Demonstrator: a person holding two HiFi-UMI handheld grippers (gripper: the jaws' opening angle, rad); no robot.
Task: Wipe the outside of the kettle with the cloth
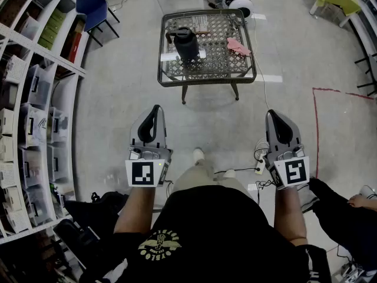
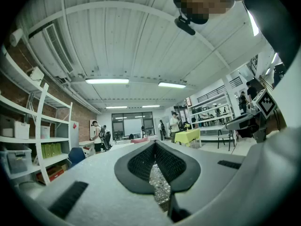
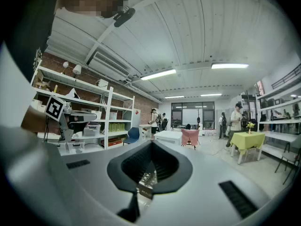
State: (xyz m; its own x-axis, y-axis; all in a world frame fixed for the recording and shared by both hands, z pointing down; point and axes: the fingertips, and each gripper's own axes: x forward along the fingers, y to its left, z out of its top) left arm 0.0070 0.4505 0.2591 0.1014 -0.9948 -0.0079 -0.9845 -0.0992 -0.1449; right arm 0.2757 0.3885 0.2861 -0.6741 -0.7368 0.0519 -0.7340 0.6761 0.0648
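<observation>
Black shirt (image 1: 221,234) with a yellow emblem, worn by the person carrying the rig, fills the foot of the head view.

Left gripper (image 1: 155,109): held level before the person's left forearm; jaws together, nothing between them.

Right gripper (image 1: 271,114): held level at the same height, well apart from the left; jaws likewise together and empty (both gripper views show the dark pads meeting at their tips).

Kettle (image 1: 187,45): dark, upright, on the left part of the wire-mesh table (image 1: 206,79), well ahead of both grippers.

Cloth (image 1: 238,46): pink, crumpled, on the same table top towards its right edge, apart from the kettle.

Shelving (image 1: 35,105): white, stocked with bins, along the left side.

Blue chair (image 1: 92,6): beyond the shelving, far left.

Power strip (image 1: 259,167): on the floor beside the right gripper, cable trailing.

Red floor line (image 1: 317,128): to the right.

Second person's hand (image 1: 359,201): lower right edge.
</observation>
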